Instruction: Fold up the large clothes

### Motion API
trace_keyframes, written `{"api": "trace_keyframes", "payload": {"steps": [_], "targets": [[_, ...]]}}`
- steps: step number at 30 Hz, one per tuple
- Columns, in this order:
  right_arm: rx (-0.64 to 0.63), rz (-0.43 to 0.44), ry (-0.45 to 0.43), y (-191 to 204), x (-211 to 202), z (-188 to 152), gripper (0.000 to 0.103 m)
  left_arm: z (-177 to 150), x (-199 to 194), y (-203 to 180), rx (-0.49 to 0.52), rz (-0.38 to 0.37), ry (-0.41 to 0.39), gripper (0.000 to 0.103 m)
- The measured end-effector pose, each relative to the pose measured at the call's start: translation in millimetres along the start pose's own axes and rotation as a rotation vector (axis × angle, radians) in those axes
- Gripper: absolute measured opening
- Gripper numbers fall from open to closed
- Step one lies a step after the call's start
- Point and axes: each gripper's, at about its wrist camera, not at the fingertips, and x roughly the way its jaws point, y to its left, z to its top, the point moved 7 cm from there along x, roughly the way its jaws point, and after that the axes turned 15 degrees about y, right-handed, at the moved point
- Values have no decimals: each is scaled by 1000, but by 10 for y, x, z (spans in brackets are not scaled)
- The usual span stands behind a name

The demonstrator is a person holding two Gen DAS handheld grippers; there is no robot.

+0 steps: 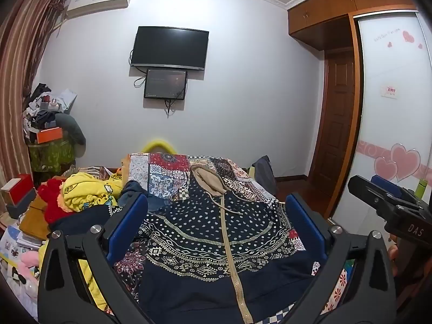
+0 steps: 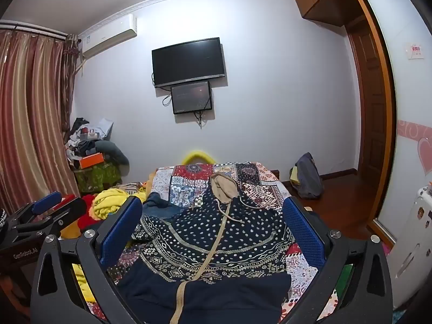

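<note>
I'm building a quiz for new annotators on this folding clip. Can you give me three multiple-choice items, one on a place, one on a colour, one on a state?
1. Where does the hooded jacket lie?
A. spread on the patchwork bedspread
B. hung on the wardrobe door
C. on the floor

2. What colour is the hood's lining?
A. red
B. tan
C. white

3. How do the jaws of the left gripper and right gripper stand?
A. both shut on the jacket
B. one shut
C. both wide open, holding nothing

Answers: 1 A, it lies flat there with its hood away from the cameras; 2 B, matching the zip; 3 C, the blue pads stand apart above the cloth.
</note>
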Motion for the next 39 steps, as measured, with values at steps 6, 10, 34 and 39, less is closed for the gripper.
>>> {"api": "trace_keyframes", "payload": {"steps": [6,10,34,39], "targets": [[0,0,1,4,3,-3,103,-9,37,-14,6,2,0,102],[0,1,2,6,7,-1,103,35,-40,-50,3,0,1,102],[1,0,9,37,45,-8,103,6,-24,-43,7,3,0,103],[1,1,9,33,44,-7,103,-16,5,-34,8,3,0,103]]}}
